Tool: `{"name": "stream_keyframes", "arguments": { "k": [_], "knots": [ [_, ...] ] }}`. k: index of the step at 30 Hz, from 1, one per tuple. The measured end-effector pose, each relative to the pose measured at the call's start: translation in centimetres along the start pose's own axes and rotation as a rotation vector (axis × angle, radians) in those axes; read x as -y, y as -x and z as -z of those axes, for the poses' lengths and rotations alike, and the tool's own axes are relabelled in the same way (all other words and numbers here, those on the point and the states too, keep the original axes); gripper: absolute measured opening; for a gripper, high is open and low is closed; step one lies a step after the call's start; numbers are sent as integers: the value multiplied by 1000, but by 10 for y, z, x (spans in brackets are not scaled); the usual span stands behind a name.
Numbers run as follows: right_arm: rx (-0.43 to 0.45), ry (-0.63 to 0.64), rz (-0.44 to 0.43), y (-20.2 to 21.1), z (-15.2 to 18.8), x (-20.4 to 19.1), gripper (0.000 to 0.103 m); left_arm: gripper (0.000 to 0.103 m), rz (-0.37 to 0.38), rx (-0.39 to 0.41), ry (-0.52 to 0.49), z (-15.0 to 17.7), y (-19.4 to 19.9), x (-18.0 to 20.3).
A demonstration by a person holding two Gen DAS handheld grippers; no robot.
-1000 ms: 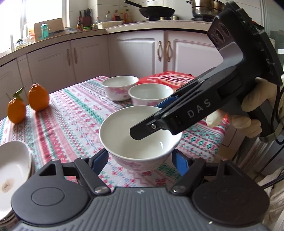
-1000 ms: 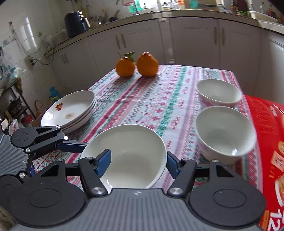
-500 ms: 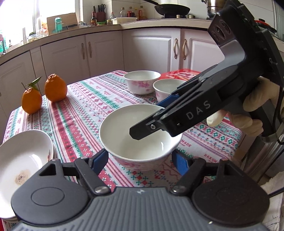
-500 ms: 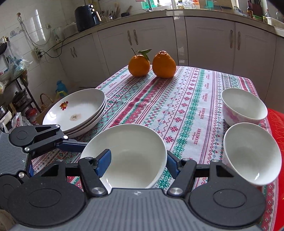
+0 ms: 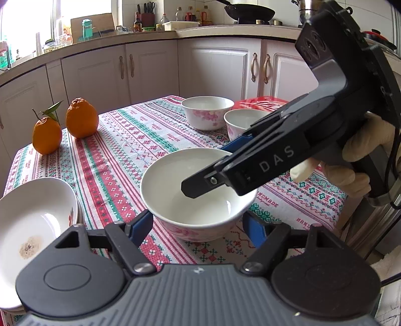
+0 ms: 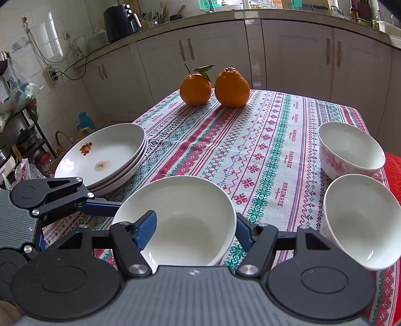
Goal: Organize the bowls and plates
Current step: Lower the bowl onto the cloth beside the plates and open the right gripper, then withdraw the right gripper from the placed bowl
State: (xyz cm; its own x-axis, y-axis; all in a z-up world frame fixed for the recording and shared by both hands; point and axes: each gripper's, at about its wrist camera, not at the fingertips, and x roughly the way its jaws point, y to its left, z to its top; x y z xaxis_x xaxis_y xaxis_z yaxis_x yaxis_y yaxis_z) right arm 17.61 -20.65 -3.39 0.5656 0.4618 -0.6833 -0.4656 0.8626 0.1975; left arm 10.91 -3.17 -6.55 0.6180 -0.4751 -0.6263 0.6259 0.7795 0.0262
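Two oranges point(image 6: 215, 86) side by side at the far edge of the surface point(image 6: 270, 150), touching or nearly so, left one with a leafy stem. Patterned red, green and white tablecloth point(image 5: 120, 160) underneath. Red package point(image 5: 260, 102) at one corner. Black frying pan point(image 5: 249, 11) on the kitchen counter behind.

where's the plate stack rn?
Plate stack sits at the table's left edge in the right wrist view, left of the held bowl.

1. A white bowl point(image 5: 198, 193) sat at frame centre between the left gripper's point(image 5: 199, 225) blue fingers.
2. The right gripper point(image 5: 225, 163) reached over its rim from the right.
3. Stacked plates point(image 5: 32, 225) lay lower left.
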Motion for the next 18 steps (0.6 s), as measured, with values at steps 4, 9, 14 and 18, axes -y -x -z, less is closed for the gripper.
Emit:
{"name": "stream_keyframes", "arguments": {
  "k": [4, 9, 14, 18],
  "knots": [
    [2, -3, -8, 0, 0, 1, 76, 80, -3, -3, -4, 0, -1, 1],
    [36, 12, -10, 6, 1, -4, 102, 85, 2, 3, 10, 0, 1, 0],
    [55, 21, 0, 13, 0, -6, 103, 86, 1, -3, 1, 0, 6, 3],
    [81, 23, 29, 25, 5, -7, 103, 86, 5, -6, -8, 1, 14, 8]
  ]
}}
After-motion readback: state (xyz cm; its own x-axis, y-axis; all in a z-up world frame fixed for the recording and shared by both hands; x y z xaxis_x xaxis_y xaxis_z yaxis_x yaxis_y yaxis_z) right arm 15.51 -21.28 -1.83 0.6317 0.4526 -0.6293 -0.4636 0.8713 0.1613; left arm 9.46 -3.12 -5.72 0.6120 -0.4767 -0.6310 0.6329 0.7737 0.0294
